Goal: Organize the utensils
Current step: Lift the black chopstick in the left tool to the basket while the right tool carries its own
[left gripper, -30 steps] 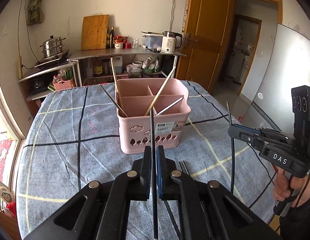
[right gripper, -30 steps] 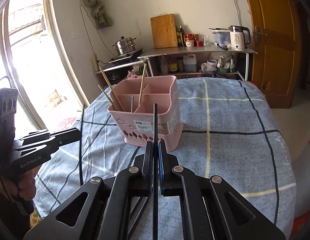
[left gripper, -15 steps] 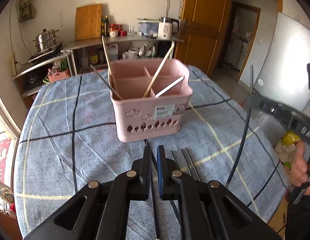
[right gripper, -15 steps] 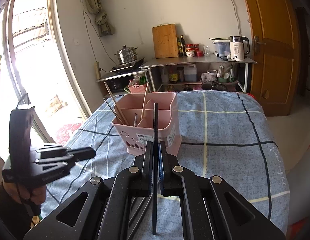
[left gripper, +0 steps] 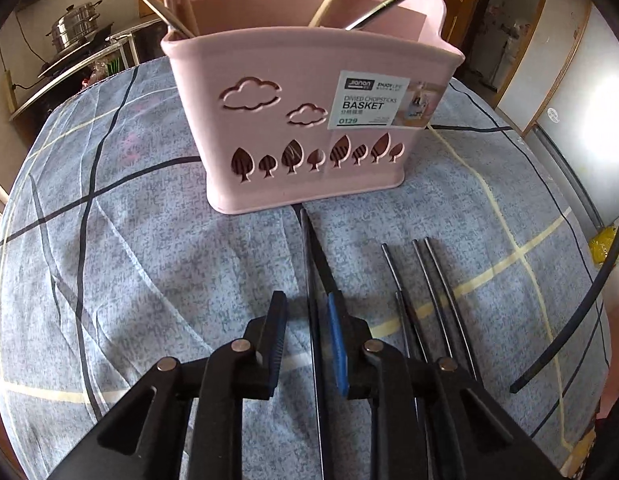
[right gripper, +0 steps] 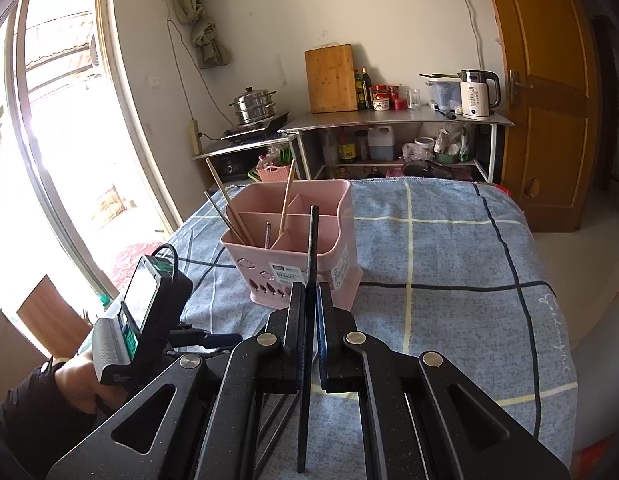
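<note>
A pink divided chopstick basket stands on the blue checked tablecloth; it also shows in the right wrist view, holding wooden and metal chopsticks. My left gripper is open and low over the cloth, its jaws either side of a black chopstick that lies on the cloth pointing at the basket. Three more black chopsticks lie to its right. My right gripper is shut on a black chopstick held upright, above the table in front of the basket.
The held chopstick shows at the left wrist view's right edge. Behind the table stand a metal shelf with kettle, jars and cutting board, a steamer pot, a wooden door and a bright window at left.
My left gripper has dropped close to the cloth in front of the basket and opened, releasing its black chopstick onto the cloth. My right gripper has lifted and backed off, still holding its chopstick.
</note>
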### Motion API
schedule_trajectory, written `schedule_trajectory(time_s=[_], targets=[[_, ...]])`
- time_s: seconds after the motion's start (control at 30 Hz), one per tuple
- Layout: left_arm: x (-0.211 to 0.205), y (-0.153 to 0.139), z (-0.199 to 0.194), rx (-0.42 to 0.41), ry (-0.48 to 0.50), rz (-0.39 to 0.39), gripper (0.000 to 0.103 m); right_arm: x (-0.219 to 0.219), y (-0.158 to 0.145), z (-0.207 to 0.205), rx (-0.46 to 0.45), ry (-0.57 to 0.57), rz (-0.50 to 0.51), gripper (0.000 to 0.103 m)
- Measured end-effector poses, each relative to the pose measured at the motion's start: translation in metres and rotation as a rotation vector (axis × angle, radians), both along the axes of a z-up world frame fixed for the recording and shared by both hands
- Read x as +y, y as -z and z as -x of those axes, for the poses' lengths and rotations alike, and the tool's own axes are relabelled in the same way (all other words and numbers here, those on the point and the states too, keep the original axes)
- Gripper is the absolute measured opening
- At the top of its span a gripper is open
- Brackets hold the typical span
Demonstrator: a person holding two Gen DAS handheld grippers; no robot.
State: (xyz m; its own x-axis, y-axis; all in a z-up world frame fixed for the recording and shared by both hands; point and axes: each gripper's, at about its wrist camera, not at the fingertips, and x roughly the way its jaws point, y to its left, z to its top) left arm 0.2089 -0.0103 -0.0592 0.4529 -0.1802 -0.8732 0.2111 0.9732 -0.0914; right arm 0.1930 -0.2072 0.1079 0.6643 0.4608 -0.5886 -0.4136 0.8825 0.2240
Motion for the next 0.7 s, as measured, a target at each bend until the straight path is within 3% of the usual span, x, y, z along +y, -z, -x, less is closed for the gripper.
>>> schedule_trajectory(time_s=[0.1, 0.17, 0.2, 0.33, 0.7], targets=[[-0.007, -0.001, -0.001, -0.021, 0.017, -0.026, 0.021, 0.0, 0.001, -0.001, 0.003, -0.001, 0.001, 0.005], [-0.007, -0.001, -0.005, -0.023, 0.018, -0.035, 0.008, 0.0, 0.002, -0.001, 0.006, -0.001, 0.0, 0.005], [-0.007, -0.001, -0.006, -0.017, 0.016, -0.028, 0.006, 0.0, 0.002, 0.0, 0.009, -0.001, 0.001, 0.005], [-0.003, -0.011, 0.001, -0.04, 0.012, -0.001, 0.006, 0.0, 0.004, 0.0, 0.014, 0.001, -0.001, 0.005], [0.016, -0.118, 0.049, -0.299, 0.016, 0.09, 0.005, -0.001, -0.004, 0.002, -0.01, 0.001, -0.008, 0.005]])
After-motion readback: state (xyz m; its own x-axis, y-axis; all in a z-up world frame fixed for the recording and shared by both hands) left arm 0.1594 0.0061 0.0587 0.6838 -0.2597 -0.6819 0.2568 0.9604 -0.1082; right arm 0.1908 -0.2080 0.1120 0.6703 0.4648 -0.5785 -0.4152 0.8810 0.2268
